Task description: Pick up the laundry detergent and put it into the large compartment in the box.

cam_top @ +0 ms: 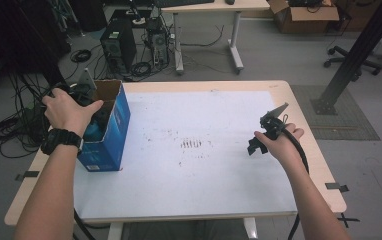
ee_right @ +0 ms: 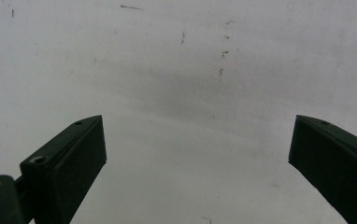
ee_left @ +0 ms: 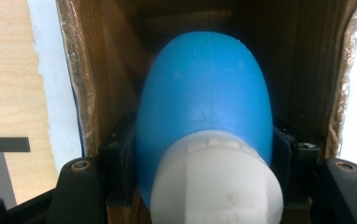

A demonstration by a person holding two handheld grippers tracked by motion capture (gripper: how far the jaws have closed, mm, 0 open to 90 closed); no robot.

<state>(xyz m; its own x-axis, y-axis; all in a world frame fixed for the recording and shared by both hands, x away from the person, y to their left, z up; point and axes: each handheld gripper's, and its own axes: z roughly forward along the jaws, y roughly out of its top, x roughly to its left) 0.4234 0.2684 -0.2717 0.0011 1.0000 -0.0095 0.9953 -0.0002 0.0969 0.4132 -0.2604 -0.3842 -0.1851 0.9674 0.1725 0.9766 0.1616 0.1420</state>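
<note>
A blue cardboard box (cam_top: 110,136) stands open-topped at the table's left edge. My left gripper (cam_top: 93,116) reaches down into it, and its jaws press both sides of a blue bottle with a white cap (ee_left: 205,112). Brown inner walls of the box (ee_left: 307,65) surround the bottle in the left gripper view. My right gripper (cam_top: 257,145) hovers over the white sheet (cam_top: 194,150) at the right, jaws wide apart with nothing between them; its fingers (ee_right: 69,158) frame bare sheet (ee_right: 190,116).
The white sheet, smudged with dark marks (cam_top: 191,144), covers most of the wooden table (cam_top: 306,125). Beyond the far edge are a computer tower (cam_top: 119,45), tangled cables (cam_top: 9,130), another desk (cam_top: 209,7) and a black metal post (cam_top: 354,55).
</note>
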